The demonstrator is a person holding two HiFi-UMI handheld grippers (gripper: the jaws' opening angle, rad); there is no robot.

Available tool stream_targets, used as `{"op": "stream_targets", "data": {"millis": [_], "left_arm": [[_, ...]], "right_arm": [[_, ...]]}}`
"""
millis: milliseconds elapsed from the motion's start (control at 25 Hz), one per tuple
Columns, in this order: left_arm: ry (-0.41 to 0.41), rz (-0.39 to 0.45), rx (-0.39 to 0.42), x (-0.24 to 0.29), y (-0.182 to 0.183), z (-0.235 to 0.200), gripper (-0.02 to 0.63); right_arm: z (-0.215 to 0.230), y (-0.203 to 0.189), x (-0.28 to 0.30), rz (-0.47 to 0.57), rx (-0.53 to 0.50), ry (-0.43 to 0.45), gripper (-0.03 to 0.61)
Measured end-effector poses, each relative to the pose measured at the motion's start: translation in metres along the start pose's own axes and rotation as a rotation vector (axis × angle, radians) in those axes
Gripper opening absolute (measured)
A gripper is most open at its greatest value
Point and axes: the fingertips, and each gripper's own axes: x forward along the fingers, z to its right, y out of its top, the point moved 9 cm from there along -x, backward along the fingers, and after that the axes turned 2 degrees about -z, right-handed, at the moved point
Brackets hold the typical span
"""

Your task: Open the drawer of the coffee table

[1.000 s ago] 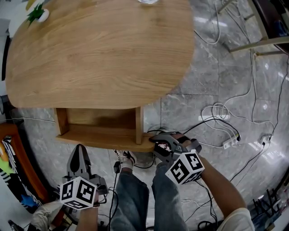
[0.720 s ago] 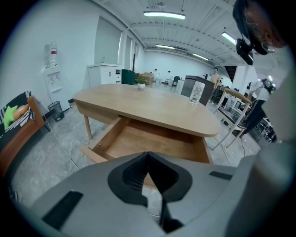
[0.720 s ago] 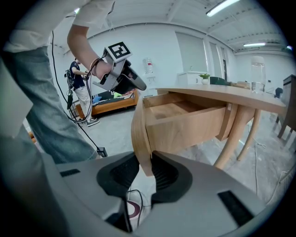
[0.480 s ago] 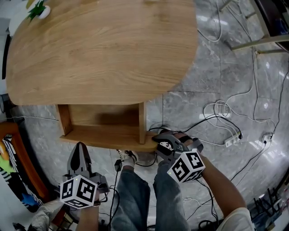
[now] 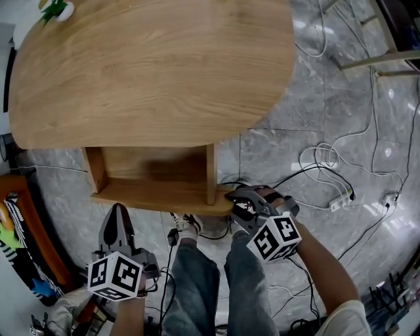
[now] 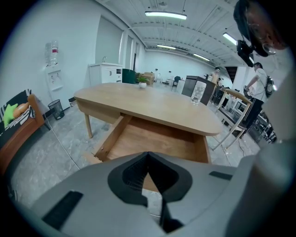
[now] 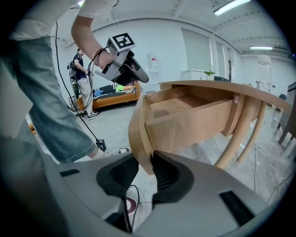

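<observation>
The oval wooden coffee table (image 5: 151,65) fills the top of the head view. Its drawer (image 5: 157,172) stands pulled out below the table's near edge, and its inside is bare wood. My right gripper (image 5: 231,197) is shut on the right end of the drawer front (image 5: 157,199). In the right gripper view the front panel (image 7: 138,125) sits pinched between the pads of that gripper (image 7: 147,162). My left gripper (image 5: 117,216) hangs at lower left, apart from the drawer, shut on nothing. The left gripper view looks over its joined tips (image 6: 148,155) into the drawer (image 6: 152,141).
The person's jeans-clad legs (image 5: 190,289) and a shoe stand just behind the drawer front. White and black cables with a power strip (image 5: 335,197) lie on the marble floor at right. A small plant (image 5: 56,10) sits at the table's far left. An orange bench (image 5: 26,236) lines the left edge.
The drawer has come a little further out from under the table top, with my right gripper moving along on its front. The left gripper has stayed where it was.
</observation>
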Motion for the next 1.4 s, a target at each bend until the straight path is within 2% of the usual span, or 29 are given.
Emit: {"op": "stream_targets", "data": {"millis": [440, 840, 1120, 1400], "left_arm": [[-0.005, -0.005, -0.001, 0.002, -0.004, 0.000, -0.008], [-0.010, 0.013, -0.010, -0.001, 0.002, -0.005, -0.008], [-0.004, 0.027, -0.036, -0.008, 0.009, -0.015, -0.008], [-0.010, 0.077, -0.079, -0.027, 0.033, -0.021, -0.008]], "right_arm": [[0.001, -0.003, 0.000, 0.019, 0.033, 0.003, 0.098], [0.003, -0.002, 0.001, -0.021, 0.091, 0.034, 0.115], [0.000, 0.009, -0.010, -0.012, 0.153, 0.050, 0.170], [-0.005, 0.025, -0.046, -0.059, 0.204, 0.007, 0.179]]}}
